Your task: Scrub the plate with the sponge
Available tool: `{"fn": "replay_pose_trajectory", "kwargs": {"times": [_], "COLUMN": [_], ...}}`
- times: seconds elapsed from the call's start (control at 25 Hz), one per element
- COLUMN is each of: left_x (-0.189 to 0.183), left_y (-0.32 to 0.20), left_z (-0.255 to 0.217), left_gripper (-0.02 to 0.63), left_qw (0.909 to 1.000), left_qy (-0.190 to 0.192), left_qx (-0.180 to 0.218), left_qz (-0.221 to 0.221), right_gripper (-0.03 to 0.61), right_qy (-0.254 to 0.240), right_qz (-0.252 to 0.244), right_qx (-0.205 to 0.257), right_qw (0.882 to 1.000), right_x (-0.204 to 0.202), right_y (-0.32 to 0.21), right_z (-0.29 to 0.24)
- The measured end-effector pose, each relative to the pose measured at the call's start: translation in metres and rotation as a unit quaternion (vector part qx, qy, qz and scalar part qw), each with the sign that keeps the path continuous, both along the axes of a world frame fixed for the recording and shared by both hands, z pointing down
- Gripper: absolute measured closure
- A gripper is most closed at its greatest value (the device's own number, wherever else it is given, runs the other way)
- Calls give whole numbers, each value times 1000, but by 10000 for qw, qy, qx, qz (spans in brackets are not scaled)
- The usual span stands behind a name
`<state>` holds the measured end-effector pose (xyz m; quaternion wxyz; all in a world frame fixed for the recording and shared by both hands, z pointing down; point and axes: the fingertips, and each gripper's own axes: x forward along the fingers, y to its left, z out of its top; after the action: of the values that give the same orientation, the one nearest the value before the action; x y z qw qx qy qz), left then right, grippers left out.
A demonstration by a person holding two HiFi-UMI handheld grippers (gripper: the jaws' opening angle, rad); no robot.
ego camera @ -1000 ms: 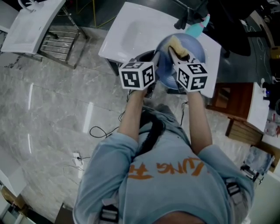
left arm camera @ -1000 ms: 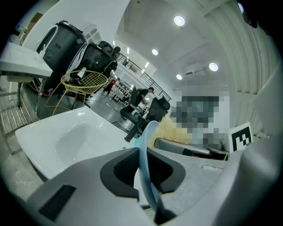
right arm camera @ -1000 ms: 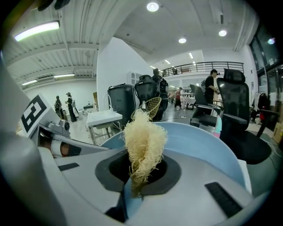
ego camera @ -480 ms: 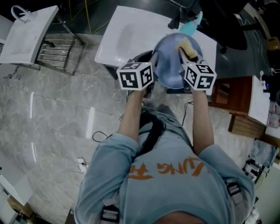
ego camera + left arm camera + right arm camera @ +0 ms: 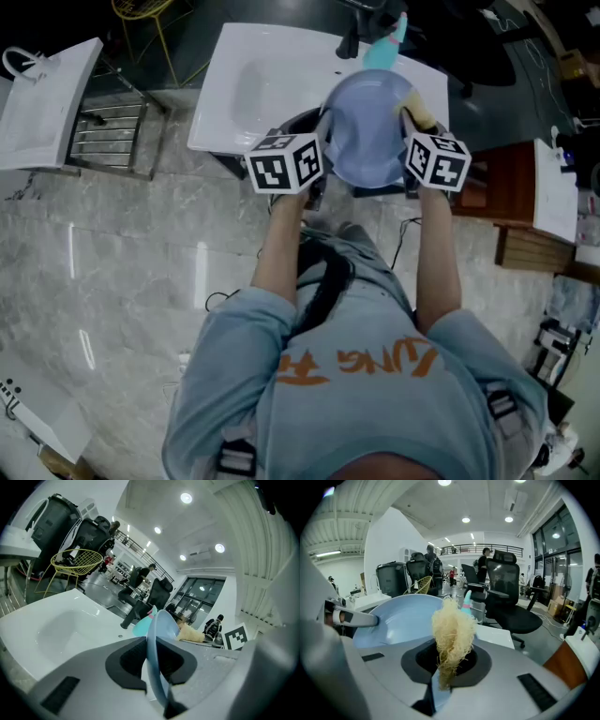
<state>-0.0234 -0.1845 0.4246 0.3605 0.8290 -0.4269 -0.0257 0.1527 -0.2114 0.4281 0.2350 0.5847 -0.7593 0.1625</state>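
Observation:
A light blue plate (image 5: 367,129) is held tilted above the sink's front edge. My left gripper (image 5: 325,134) is shut on its left rim (image 5: 158,634); the jaws have just been opening slightly, with the rim still pinched between the pads. My right gripper (image 5: 413,120) is shut on a pale yellow fibrous sponge (image 5: 421,113) at the plate's right rim. In the right gripper view the sponge (image 5: 452,633) stands up between the jaws, with the plate's face (image 5: 401,617) to its left. The left gripper's finger (image 5: 352,618) shows on the far rim.
Under the plate lies a white sink basin (image 5: 251,82) with a black faucet (image 5: 359,39) and a teal bottle (image 5: 383,49) behind it. A metal rack (image 5: 108,133) stands at the left, wooden furniture (image 5: 511,217) at the right. Office chairs (image 5: 505,597) and people fill the background.
The right gripper has carried the sponge from the plate's upper middle across to its right rim. The left gripper and the plate have shifted a little toward the sink.

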Motion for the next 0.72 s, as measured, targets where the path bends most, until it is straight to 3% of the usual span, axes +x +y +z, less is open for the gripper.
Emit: {"fn": "replay_pose_trajectory", "kwargs": {"times": [0.4, 0.52, 0.72], "left_x": [3, -4, -17], "left_y": [-5, -8, -12], "left_z": [9, 12, 15], "left_gripper": [575, 577, 577], "left_qw": [9999, 9997, 9984], "left_qy": [-16, 113, 306], "left_qx": [-90, -140, -157], "left_qz": [-50, -181, -449], "right_gripper": [546, 546, 546], "right_qy": [354, 89, -353], "right_qz": [624, 369, -642], "right_qx": [-383, -249, -6], "right_qw": [9967, 9990, 9973], "right_x": [37, 19, -45], "right_y": [8, 4, 4], "right_z": [10, 1, -16]}}
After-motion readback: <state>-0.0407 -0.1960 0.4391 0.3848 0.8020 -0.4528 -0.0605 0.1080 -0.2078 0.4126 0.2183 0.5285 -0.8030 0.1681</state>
